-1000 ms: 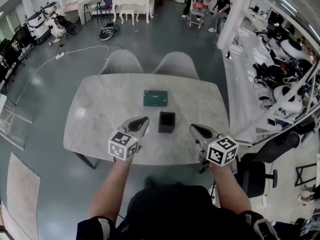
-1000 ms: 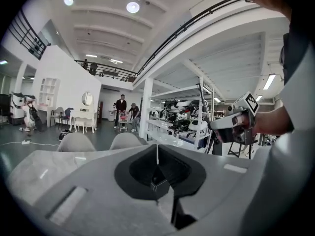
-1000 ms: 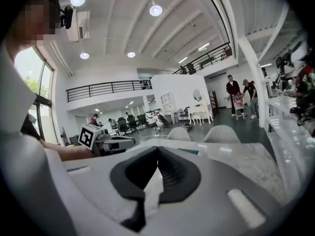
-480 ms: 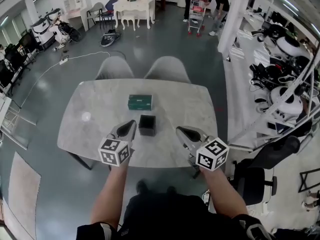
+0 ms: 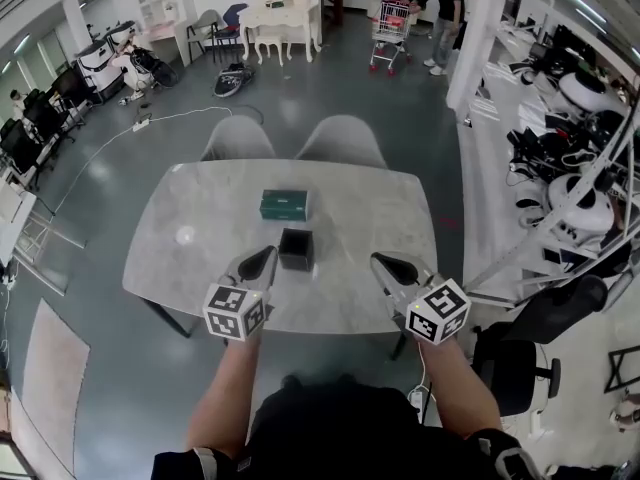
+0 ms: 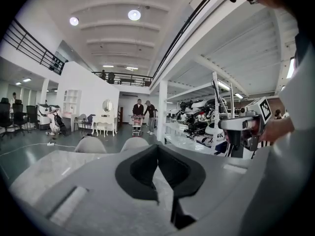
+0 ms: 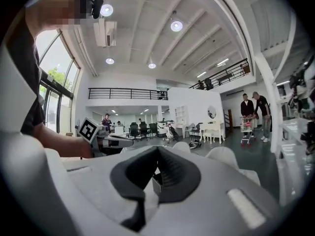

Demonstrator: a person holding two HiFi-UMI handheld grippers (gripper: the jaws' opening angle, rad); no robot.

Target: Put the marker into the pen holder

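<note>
The black square pen holder [image 5: 295, 249] stands upright on the marble table [image 5: 190, 208], near its front edge. No marker shows in any view. My left gripper [image 5: 267, 254] hovers just left of the holder, shut and with nothing in it. My right gripper [image 5: 379, 260] hangs further off to the holder's right, also shut and empty. In the right gripper view the pen holder [image 7: 156, 185] shows through the gap under the closed jaws, with the left gripper [image 7: 110, 141] beyond it. The left gripper view shows the right gripper [image 6: 241, 128] across the table.
A green box [image 5: 284, 205] lies flat on the table behind the holder. Two grey chairs [image 5: 340, 140] stand at the far side. A black office chair [image 5: 510, 353] is at the right, by shelves of gear. People with a cart [image 5: 390, 23] are far off.
Both grippers keep their places either side of the holder, still shut. The head view has shifted a little, so the table sits slightly differently in frame.
</note>
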